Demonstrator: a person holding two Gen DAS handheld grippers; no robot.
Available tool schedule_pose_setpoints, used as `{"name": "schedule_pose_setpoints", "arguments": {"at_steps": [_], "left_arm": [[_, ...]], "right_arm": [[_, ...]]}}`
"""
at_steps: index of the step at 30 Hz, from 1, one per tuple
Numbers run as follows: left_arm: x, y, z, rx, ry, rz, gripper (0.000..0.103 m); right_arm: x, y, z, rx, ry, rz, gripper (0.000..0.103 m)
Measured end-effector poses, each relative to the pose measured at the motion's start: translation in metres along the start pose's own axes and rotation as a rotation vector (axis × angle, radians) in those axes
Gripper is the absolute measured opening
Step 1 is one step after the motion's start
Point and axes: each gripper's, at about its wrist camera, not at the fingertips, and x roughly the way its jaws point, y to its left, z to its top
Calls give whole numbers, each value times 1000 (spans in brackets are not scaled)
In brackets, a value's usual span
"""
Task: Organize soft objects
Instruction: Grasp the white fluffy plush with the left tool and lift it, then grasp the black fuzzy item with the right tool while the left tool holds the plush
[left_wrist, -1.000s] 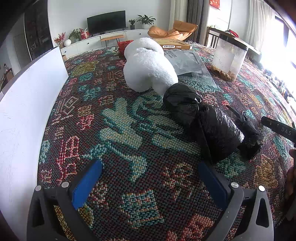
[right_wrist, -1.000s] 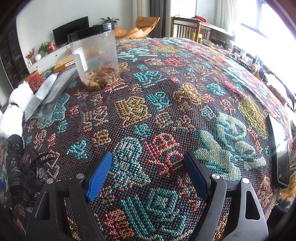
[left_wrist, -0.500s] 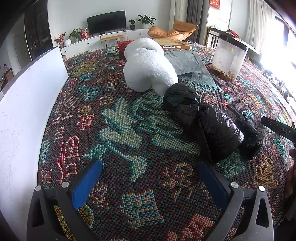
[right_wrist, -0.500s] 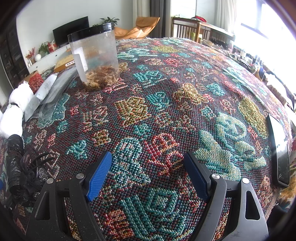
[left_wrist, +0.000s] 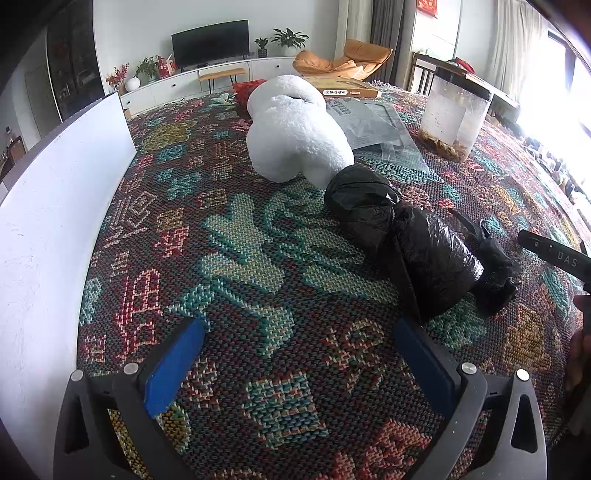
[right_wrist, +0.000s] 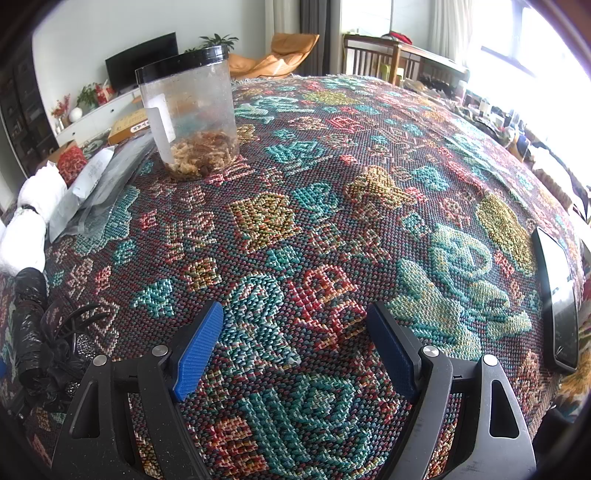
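Work not begun: left gripper (left_wrist: 297, 363) and right gripper (right_wrist: 295, 349) both gape, grasping nothing. White plush (left_wrist: 295, 129) and black bag (left_wrist: 406, 236) lie touching on the patterned cloth (left_wrist: 240, 258), unsorted.

Left tool (left_wrist: 297, 360), right tool (right_wrist: 295, 347) — black frames, blue ribbed pads, silver screws.

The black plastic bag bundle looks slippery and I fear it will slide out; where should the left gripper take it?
Probably across the pinched waist of the black plastic bag bundle, coming from above with the left gripper open. It lies lengthwise; the narrowing between its two bulges should keep the fingers from sliding.
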Motion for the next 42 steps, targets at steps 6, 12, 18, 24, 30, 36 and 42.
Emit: {"name": "schedule_pose_setpoints", "arguments": {"at_steps": [6,12,18,24,30,36,42], "left_arm": [[-46,25,37,-159,-148,-107,103],[-4,15,130,-71,-36,-101,103],[62,6,169,-31,73,-3,102],[69,31,157,-141,69,-89,46],[-2,44,114,-97,9,-23,45],[-61,47,59,-101,-39,-32,45],[-82,43,26,-148,-44,-90,45]], "right_arm": [[0,0,0,0,0,0,82],[0,0,0,0,0,0,82],[0,0,0,-1,0,0,83],[0,0,0,0,0,1,84],[-17,-12,5,94,-27,336,83],[-34,35,-10,-76,54,653,79],[-19,80,-17,-248,173,682,45]]}}
